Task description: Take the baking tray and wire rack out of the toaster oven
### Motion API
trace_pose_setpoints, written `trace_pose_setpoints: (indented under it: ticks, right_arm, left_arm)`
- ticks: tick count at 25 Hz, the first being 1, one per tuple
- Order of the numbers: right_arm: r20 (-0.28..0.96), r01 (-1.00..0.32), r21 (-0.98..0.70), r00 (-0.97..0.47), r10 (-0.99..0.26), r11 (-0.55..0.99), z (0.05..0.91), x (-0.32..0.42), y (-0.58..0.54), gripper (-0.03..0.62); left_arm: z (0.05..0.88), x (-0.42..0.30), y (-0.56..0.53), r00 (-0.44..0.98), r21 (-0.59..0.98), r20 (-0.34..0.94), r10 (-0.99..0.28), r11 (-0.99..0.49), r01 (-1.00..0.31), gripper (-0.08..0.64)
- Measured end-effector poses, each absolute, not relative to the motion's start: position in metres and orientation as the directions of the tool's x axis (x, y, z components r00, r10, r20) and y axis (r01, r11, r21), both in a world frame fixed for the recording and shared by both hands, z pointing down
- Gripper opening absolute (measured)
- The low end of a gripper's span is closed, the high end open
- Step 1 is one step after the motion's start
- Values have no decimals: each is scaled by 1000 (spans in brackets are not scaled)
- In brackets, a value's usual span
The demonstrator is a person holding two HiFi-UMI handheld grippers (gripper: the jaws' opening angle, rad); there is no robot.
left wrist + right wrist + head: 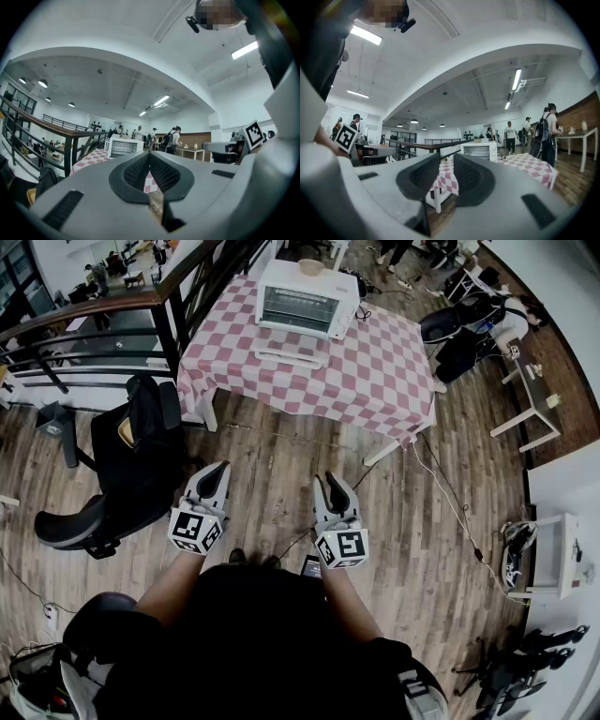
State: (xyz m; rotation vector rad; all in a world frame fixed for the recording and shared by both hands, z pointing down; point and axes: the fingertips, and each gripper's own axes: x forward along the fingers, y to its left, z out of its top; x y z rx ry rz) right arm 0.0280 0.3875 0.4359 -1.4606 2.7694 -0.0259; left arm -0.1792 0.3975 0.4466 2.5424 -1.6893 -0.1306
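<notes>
A white toaster oven (307,298) stands at the back of a table (375,371) with a red-and-white checked cloth, its door (292,354) folded down flat in front. Tray and rack are too small to make out inside. Both grippers are held level, well short of the table, over the wooden floor. My left gripper (214,479) is shut with nothing in it; its pads meet in the left gripper view (149,157), with the oven (124,146) far ahead. My right gripper (333,486) stands open and empty (446,161), with the oven (479,150) in the distance.
A black office chair (131,465) stands to the left of my path, with a dark railing (112,310) behind it. A cable (450,493) runs across the floor from the table's right corner. White side tables (534,399) and bags sit at the right. People stand far behind the table.
</notes>
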Motion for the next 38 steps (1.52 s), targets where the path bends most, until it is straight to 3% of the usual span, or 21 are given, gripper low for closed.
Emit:
trace_pose_setpoints:
  ticks: [17, 23, 38]
  right_arm:
    - [-93, -748, -113, -647, -757, 654, 431, 54, 408, 81]
    - [-175, -772, -83, -611, -772, 630, 421, 81, 406, 83]
    - [-119, -747, -152, -636, -763, 647, 446, 90, 345, 103]
  left_arm:
    - [449, -141, 417, 426, 122, -22, -905, -425, -897, -6]
    - [458, -125, 410, 417, 147, -7, -909, -414, -898, -6]
    - [469, -117, 352, 389, 175, -22, -921, -386, -906, -6]
